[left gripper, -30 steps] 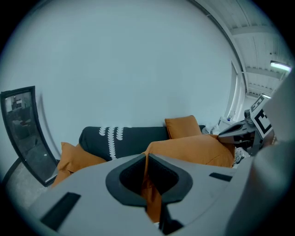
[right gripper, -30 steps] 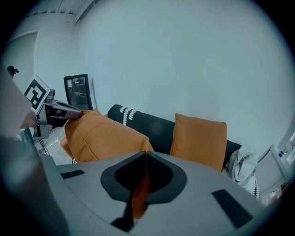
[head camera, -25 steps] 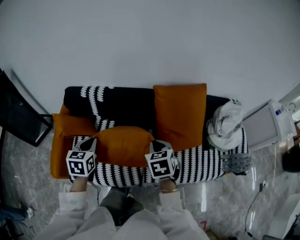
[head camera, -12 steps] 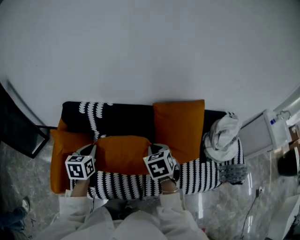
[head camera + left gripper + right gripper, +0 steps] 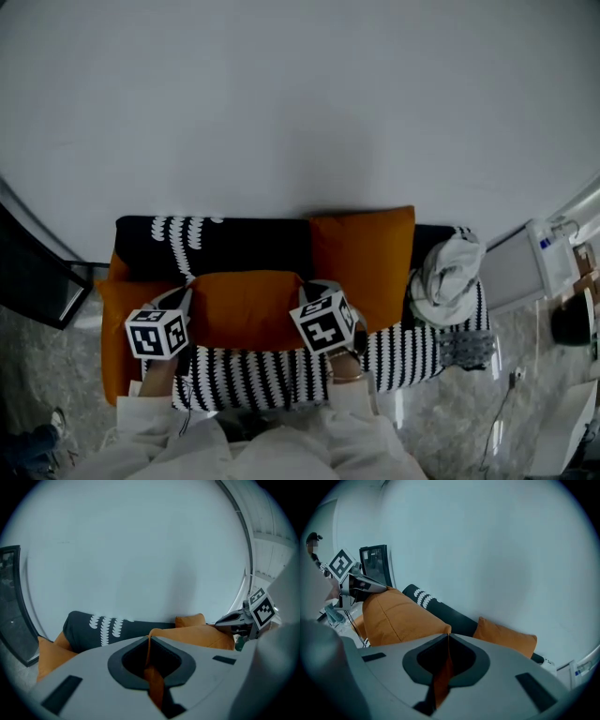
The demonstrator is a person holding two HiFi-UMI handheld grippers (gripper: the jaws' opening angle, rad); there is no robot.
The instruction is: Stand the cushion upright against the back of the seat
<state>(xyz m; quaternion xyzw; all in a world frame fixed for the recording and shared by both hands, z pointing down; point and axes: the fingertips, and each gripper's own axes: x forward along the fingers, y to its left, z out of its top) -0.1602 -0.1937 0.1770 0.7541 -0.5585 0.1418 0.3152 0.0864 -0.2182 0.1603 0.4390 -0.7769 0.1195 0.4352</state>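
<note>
An orange cushion (image 5: 246, 308) hangs between my two grippers over the striped seat (image 5: 412, 342) of a sofa. My left gripper (image 5: 186, 302) is shut on the cushion's left corner, and orange fabric (image 5: 154, 686) shows pinched between its jaws. My right gripper (image 5: 309, 292) is shut on the right corner, with a strip of the fabric (image 5: 443, 674) in its jaws. In the right gripper view the cushion (image 5: 396, 616) bulges toward the left gripper (image 5: 370, 587). The dark sofa back (image 5: 244, 246) lies just behind the cushion.
A second orange cushion (image 5: 364, 261) stands against the sofa back on the right. A white bundle of cloth (image 5: 448, 272) sits at the right end. An orange armrest (image 5: 117, 323) is at the left. A dark panel (image 5: 33, 281) stands left of the sofa, a white appliance (image 5: 525, 267) to the right.
Both grippers have carried the cushion toward the sofa back and a little upward. The cushion now sits closer to the dark backrest.
</note>
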